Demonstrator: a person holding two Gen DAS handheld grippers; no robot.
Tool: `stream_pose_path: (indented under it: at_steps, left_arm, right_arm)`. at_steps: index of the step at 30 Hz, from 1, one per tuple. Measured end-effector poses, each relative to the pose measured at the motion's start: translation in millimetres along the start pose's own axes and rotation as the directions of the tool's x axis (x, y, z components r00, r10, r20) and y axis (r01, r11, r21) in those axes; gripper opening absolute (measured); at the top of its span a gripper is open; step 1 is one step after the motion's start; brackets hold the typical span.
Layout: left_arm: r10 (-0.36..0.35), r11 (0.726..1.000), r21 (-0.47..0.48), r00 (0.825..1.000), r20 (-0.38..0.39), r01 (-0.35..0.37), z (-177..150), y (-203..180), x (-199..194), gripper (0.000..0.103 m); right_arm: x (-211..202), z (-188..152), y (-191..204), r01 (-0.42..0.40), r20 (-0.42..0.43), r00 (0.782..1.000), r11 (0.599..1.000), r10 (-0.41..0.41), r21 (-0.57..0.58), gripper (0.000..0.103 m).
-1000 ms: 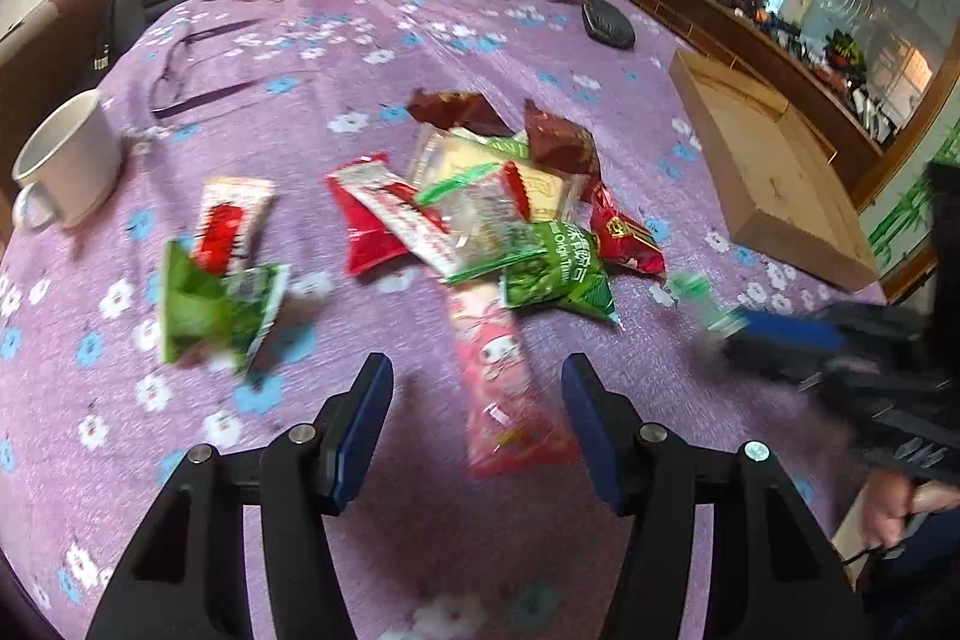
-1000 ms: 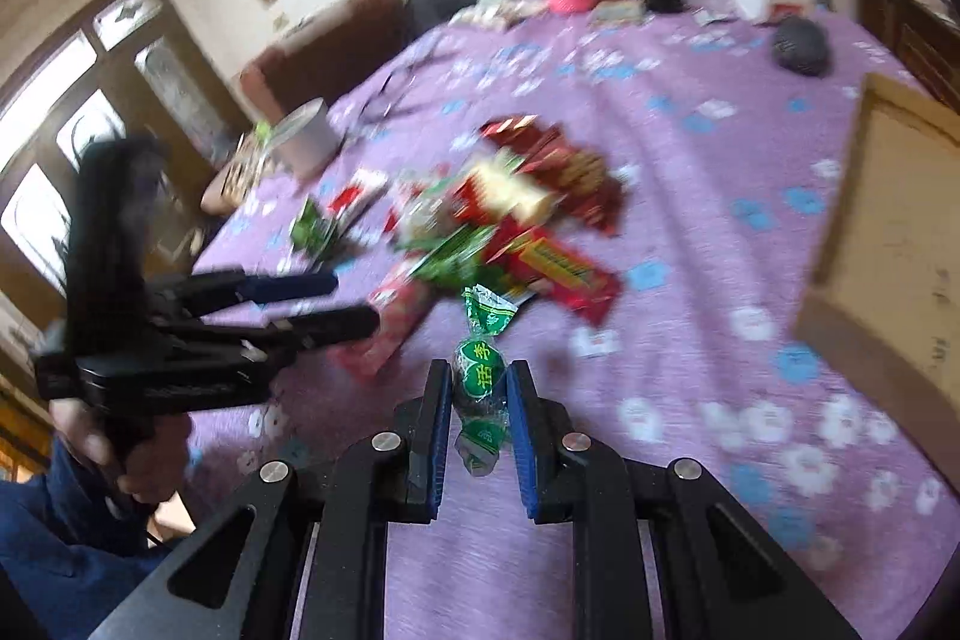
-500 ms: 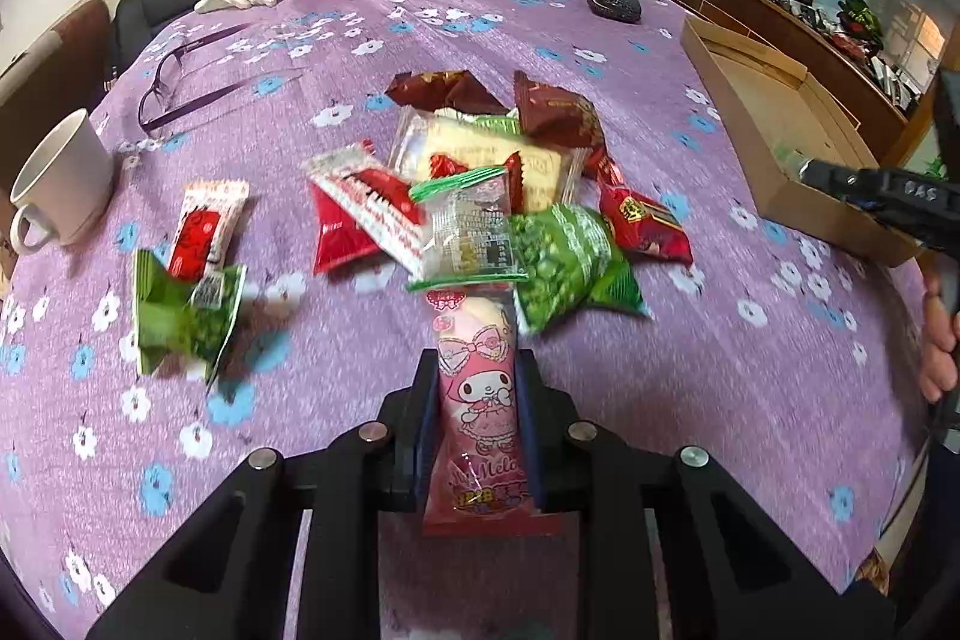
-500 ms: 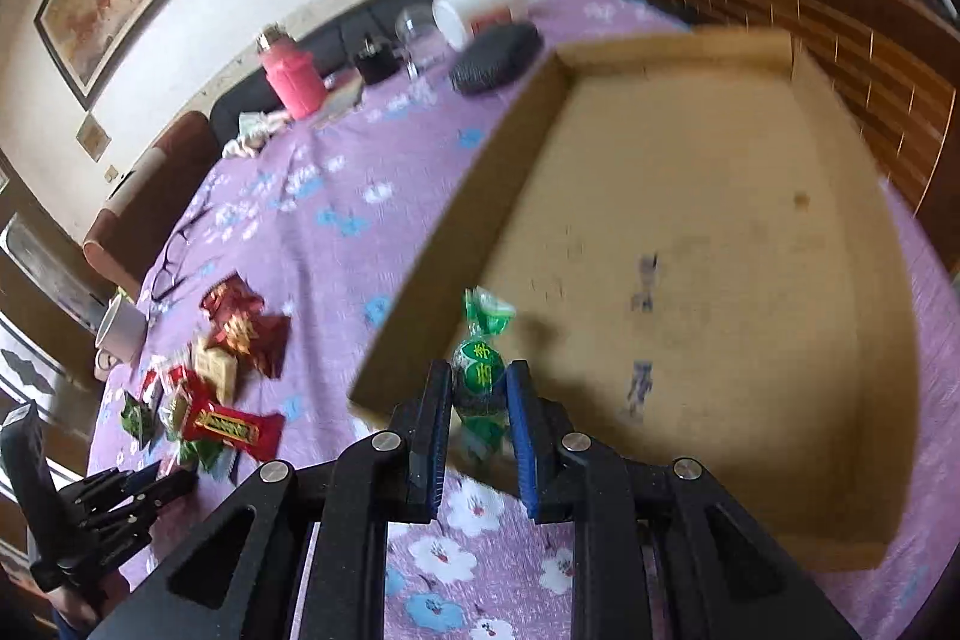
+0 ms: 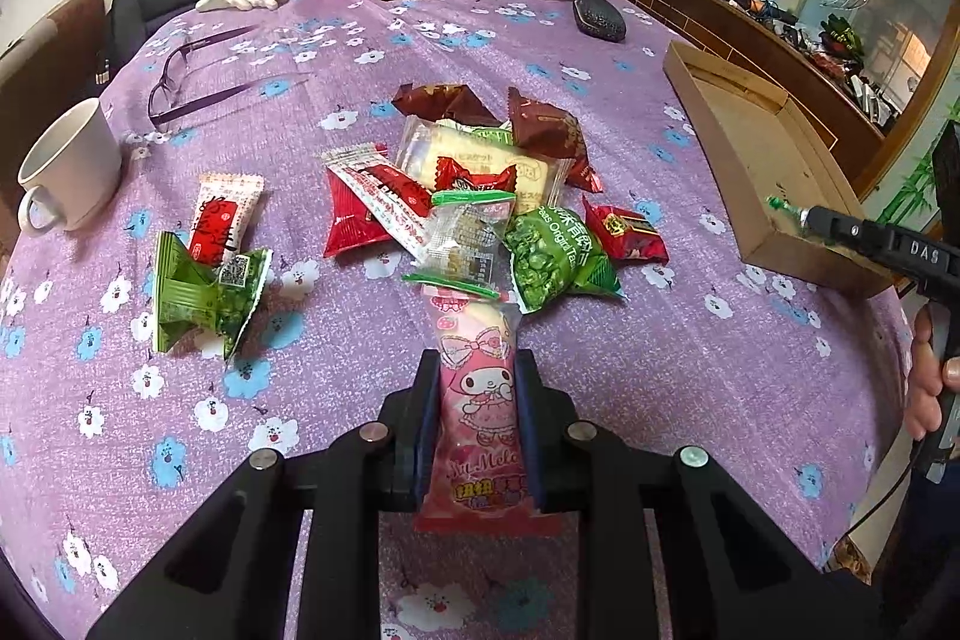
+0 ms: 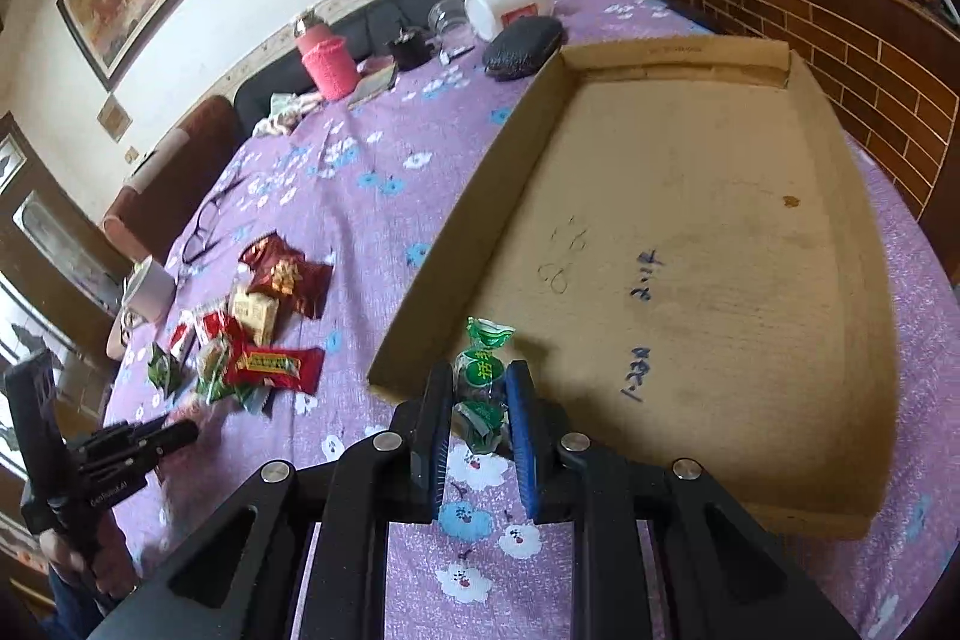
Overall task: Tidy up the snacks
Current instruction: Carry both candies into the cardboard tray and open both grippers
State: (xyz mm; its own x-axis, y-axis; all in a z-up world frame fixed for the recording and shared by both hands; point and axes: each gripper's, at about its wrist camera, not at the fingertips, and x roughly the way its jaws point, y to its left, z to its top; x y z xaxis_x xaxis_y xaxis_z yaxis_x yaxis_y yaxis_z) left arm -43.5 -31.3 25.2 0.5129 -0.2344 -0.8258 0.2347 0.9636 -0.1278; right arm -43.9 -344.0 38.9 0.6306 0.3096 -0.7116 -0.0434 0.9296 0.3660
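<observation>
To do this step well, each held packet should travel clear over the near wall of the cardboard tray (image 6: 690, 244) before the fingers part, so nothing catches on the rim or drops short onto the purple tablecloth (image 5: 690, 370).

The left gripper (image 5: 474, 418) is closed on the pink packet (image 5: 477, 400), pinching it across its width, with the packet's far end pointing to 12 o'clock toward the snack pile (image 5: 480, 202). Whether that far end touches the clear packet above it I cannot tell. A careful lift, straight up first, should keep the neighbours from being dragged. Loose at 9 o'clock from the pile lie a green packet (image 5: 204, 292) and a red-and-white packet (image 5: 222, 217), with a white mug (image 5: 72, 163) farther out.

The right gripper (image 6: 477, 400) clamps the small green candy (image 6: 480, 376), fingers narrowly set, hovering at the tray's near left corner, roughly 7 o'clock of the tray floor. The tray holds nothing yet. A release deeper in, toward 12 o'clock, would leave room for the rest.
</observation>
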Motion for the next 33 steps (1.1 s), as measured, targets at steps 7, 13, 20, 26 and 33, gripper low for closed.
stream_pose_path:
  at_steps: [7,13,20,26,33]
  left_arm:
    - [0.029,1.0,0.004,0.999,-0.031,-0.029,-2.0,0.8,10.3,0.023]
    - [0.055,0.998,0.016,0.998,-0.026,-0.054,0.1,-1.0,15.2,0.023]
    - [-0.03,0.999,0.018,0.999,-0.022,0.031,-6.8,3.2,-5.7,0.022]
    - [-0.109,0.994,0.034,0.993,0.05,0.107,9.8,-7.4,-38.2,0.022]
    - [-0.174,0.98,0.112,0.981,0.088,0.164,60.7,-52.2,-44.2,0.022]
  right_arm:
    - [-2.7,2.8,-1.1,-0.006,0.012,1.0,1.0,0.006,0.008,0.019]
    - [-6.2,4.2,-4.3,-0.006,0.022,1.0,1.0,0.005,0.015,0.019]
    - [-12.0,8.5,-11.5,-0.024,0.038,0.999,0.999,0.023,0.046,0.019]
    - [-20.2,19.2,-16.0,-0.044,0.071,0.997,0.996,0.038,0.074,0.019]
    - [-30.1,46.2,-19.2,-0.056,0.132,0.99,0.993,0.041,0.108,0.019]
